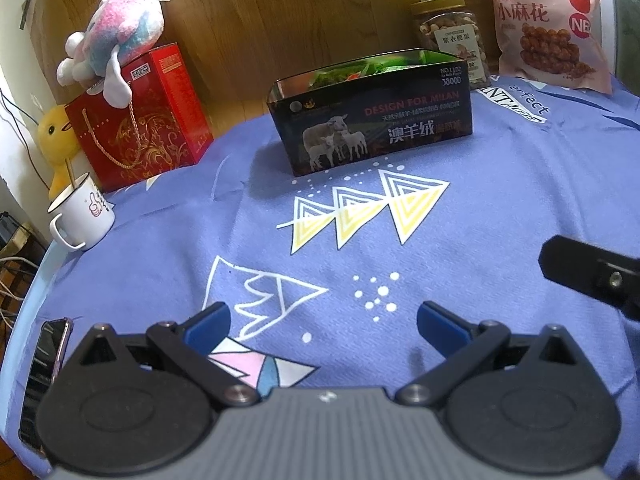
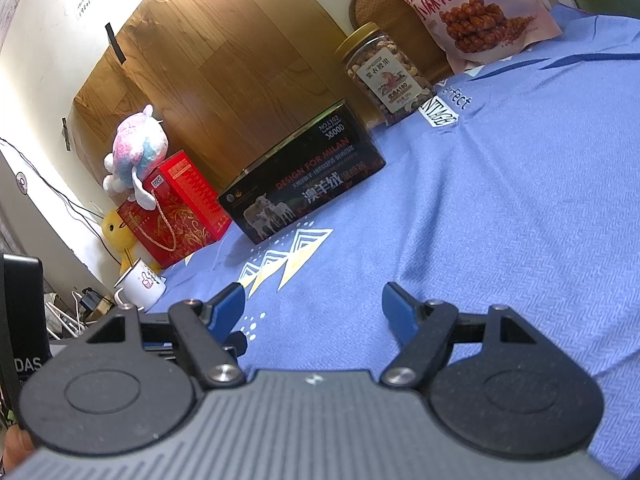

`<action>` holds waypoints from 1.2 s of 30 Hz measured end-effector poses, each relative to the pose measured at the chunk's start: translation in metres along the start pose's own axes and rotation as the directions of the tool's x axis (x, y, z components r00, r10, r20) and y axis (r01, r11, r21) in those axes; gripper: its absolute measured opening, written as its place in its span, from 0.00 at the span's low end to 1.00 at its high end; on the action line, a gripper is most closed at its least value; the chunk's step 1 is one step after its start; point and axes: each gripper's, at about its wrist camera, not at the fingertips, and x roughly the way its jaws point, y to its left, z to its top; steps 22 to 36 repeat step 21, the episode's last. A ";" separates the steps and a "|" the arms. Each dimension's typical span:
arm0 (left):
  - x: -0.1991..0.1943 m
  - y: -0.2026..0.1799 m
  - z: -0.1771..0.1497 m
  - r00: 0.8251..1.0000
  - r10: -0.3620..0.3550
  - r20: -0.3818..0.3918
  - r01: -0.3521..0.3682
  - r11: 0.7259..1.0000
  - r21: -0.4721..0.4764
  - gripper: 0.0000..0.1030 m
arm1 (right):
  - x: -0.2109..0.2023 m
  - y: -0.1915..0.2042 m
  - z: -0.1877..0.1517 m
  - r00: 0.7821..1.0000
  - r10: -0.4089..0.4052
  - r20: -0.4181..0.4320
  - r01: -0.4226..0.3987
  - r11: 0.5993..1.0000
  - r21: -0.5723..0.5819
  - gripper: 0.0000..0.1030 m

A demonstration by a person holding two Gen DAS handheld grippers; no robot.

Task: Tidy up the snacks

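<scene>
Both the left gripper (image 1: 324,324) and right gripper (image 2: 314,306) hover wide open, empty; judging so, no snack is in hand; next, reach the nut jar (image 2: 384,76) at the table's far edge for the black box (image 1: 372,116).

My worktop (image 1: 500,208) lay under a blue cloth (image 2: 520,208) printed with white and yellow triangles. Behind it stood a wood-grain panel (image 1: 280,20) against a cream wall (image 2: 44,60), brightly lit from above. Cables (image 2: 68,312) trailed off the left edge.
</scene>
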 end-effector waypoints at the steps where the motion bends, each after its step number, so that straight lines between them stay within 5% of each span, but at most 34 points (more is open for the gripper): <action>1: 0.000 0.000 0.000 1.000 -0.001 0.000 0.001 1.000 0.000 1.00 | 0.000 0.000 0.000 1.000 0.000 0.000 0.000 1.000 0.000 0.75; 36: 0.000 0.002 0.000 0.997 -0.074 -0.016 0.073 0.997 -0.026 1.00 | 0.000 0.001 -0.001 1.000 0.001 0.003 -0.001 1.000 -0.004 0.75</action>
